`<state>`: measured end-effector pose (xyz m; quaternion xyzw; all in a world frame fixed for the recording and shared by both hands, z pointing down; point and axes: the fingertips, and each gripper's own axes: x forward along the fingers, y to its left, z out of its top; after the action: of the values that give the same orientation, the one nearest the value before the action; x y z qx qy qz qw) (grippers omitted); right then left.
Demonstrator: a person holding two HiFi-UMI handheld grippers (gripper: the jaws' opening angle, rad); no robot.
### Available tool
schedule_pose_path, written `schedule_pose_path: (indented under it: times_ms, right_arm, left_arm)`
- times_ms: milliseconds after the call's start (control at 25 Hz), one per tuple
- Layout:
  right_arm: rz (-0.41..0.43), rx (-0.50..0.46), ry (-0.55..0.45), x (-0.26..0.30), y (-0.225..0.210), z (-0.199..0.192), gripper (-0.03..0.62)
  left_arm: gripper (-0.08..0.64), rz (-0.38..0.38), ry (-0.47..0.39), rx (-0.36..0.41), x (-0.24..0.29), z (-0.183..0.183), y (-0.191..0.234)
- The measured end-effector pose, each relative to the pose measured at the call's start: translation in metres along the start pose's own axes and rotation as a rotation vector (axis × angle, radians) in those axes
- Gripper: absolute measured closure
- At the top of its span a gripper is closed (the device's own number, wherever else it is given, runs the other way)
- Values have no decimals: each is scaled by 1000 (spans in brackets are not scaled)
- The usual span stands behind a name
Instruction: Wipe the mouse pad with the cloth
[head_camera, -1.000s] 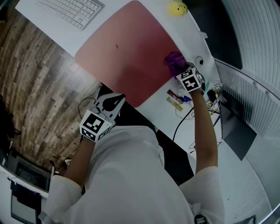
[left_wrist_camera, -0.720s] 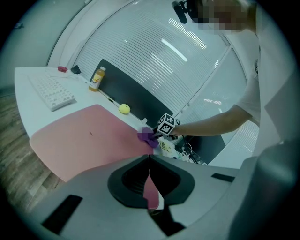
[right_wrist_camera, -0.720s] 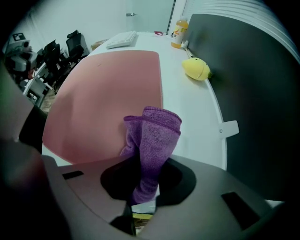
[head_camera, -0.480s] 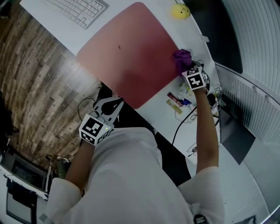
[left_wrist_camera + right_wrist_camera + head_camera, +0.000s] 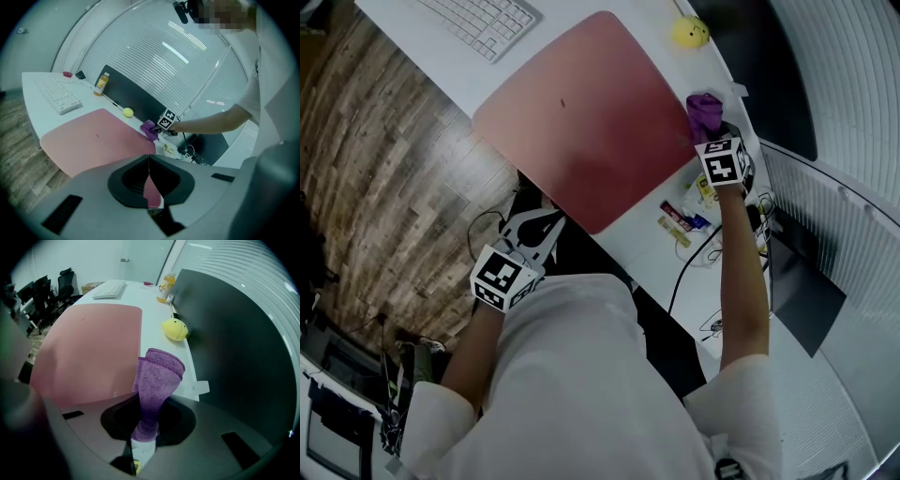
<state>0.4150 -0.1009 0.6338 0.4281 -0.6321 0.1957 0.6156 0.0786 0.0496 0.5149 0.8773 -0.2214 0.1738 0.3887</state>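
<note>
Purple cloth (image 5: 157, 376) pinched in right tongs (image 5: 146, 427), 3 o'clock of mouse pad (image 5: 581, 122), poised for wiping | left tongs (image 5: 149, 183) closed, empty; held clear

1. The mouse pad (image 5: 581, 112), top centre of the head view, is plain dusty pink with one small dark speck.
2. The cloth (image 5: 704, 111) at its right edge is solid purple.
3. The desk (image 5: 450, 61) and keyboard (image 5: 483, 21), upper left, are white.
4. The round toy (image 5: 690, 32) at the top is yellow.
5. The floor (image 5: 384, 187), left, is streaky brown wood planks.
6. The left gripper (image 5: 546, 223) and right gripper (image 5: 712, 136) carry black-and-white square markers.
</note>
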Motion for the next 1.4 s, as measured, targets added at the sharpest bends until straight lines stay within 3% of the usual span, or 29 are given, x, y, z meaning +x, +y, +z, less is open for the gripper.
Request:
schedule_pose_path:
  times_ms: [240, 600, 1400]
  right_arm:
    - [-17, -46, -2, 15, 28, 24, 508]
    - [47, -76, -19, 21, 79, 39, 508]
    - [195, -110, -55, -5, 204, 72, 508]
  left_arm:
    - [541, 29, -4, -23, -13, -10, 9]
    - [541, 74, -24, -46, -37, -19, 23]
    - [541, 36, -39, 11, -62, -3, 36]
